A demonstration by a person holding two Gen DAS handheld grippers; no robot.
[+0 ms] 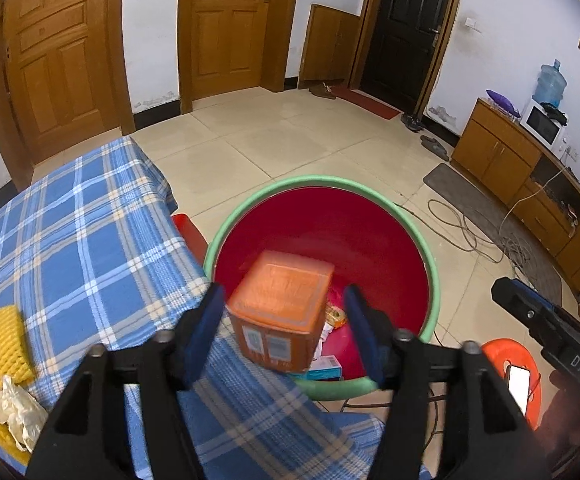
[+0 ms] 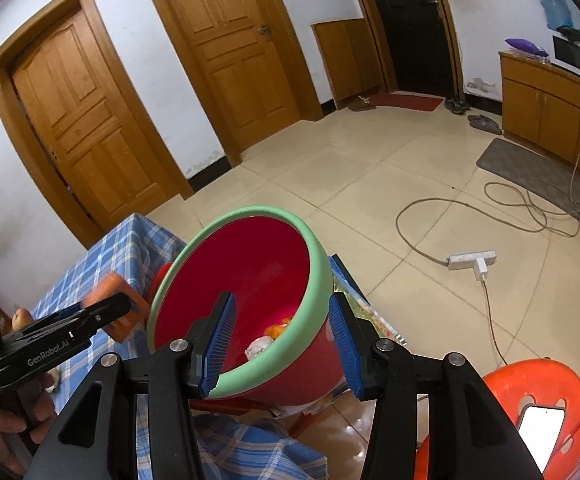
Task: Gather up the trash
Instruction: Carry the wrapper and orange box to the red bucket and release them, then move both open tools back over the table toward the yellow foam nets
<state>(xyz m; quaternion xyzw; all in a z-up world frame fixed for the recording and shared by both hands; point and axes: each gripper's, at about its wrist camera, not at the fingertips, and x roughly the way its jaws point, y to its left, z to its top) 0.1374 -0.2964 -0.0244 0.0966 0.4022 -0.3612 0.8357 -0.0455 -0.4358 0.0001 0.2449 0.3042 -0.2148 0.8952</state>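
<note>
Glossy plastic bucket (image 2: 246, 280); printed cardboard box (image 1: 280, 312); woven plaid cloth (image 1: 70, 240); varnished wood doors (image 2: 230, 48); shiny floor tiles (image 2: 369, 184).

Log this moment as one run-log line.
left gripper: open, blurred orange carton between jaws | right gripper: clamped on green-rimmed red bucket | bucket: holds trash

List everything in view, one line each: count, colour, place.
bucket: one, red with green rim, tilted beside the cloth
box: one, orange, over the bucket's mouth
trash: several pieces, mixed, bucket bottom
plaid cloth: one, blue, left
crumpled paper: one, white, on the cloth
stool: one, orange, floor at right
phone: one, screen lit white, on the stool
power strip: one, white, floor
left gripper: black, blue pads, open around the box
right gripper: black, blue pads, shut on the bucket's wall
</note>
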